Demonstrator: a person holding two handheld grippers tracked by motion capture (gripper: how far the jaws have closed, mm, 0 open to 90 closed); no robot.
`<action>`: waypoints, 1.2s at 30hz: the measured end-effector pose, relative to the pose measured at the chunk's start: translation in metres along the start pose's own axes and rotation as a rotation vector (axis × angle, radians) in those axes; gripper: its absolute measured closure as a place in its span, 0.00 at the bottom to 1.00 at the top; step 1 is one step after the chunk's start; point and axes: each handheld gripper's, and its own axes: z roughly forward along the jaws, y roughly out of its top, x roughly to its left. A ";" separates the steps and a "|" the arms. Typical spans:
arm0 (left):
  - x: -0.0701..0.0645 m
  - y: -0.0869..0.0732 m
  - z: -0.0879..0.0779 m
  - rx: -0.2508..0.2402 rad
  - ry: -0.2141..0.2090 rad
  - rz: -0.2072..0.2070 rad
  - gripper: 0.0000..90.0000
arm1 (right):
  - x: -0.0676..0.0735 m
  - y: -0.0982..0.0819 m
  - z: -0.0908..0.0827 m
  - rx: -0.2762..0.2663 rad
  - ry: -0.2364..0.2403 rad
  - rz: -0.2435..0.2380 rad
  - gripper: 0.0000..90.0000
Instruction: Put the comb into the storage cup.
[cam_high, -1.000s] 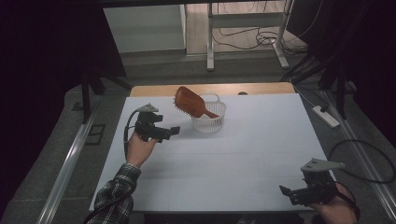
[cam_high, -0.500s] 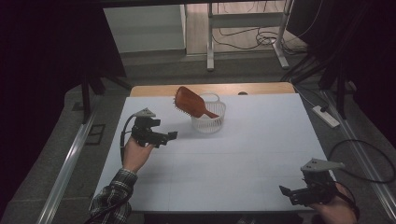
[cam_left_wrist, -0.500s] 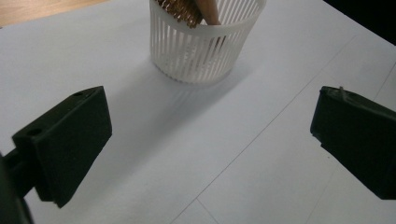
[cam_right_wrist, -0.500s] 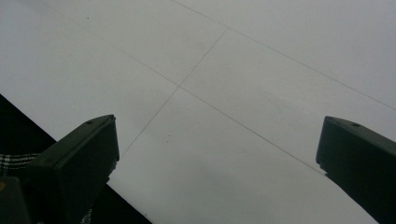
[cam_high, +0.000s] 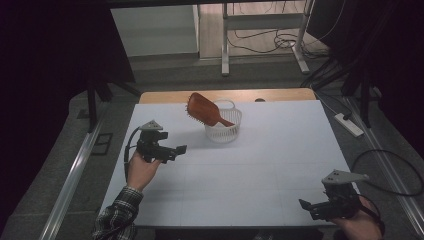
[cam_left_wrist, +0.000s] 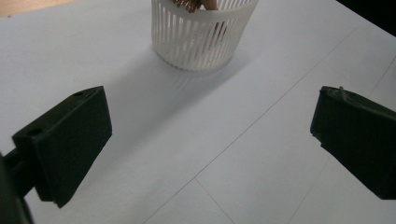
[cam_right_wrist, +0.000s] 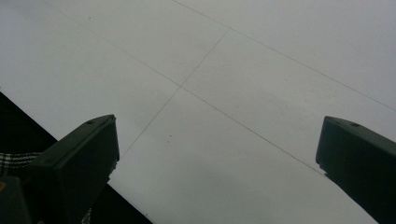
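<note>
High view first: the brown wooden hairbrush (cam_high: 205, 112) already leans in the white slotted plastic basket (cam_high: 223, 131) near the top middle of the frame, so that part looks done. The left gripper (cam_high: 176, 150) sits at middle left, spread wide and empty; the right gripper (cam_high: 306, 206) waits at the lower right, also empty.

Left gripper view: the basket (cam_left_wrist: 201, 35) stands at the top, apart from the wide jaws.

Right gripper view: wide jaws over the bare white table (cam_right_wrist: 243, 84). Little seems left.

Left tool (cam_high: 175, 149) — right tool (cam_high: 306, 206) — both agape
</note>
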 end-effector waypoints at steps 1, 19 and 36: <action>0.000 -0.001 -0.001 0.002 0.003 0.003 0.00 | 0.000 0.000 0.000 0.001 0.000 0.000 0.00; -0.010 -0.014 -0.015 -0.003 0.013 0.000 0.00 | 0.001 0.000 0.000 0.000 0.003 -0.008 0.00; -0.018 -0.029 -0.029 0.005 0.013 -0.004 0.00 | 0.001 0.001 0.000 -0.002 0.004 -0.007 0.00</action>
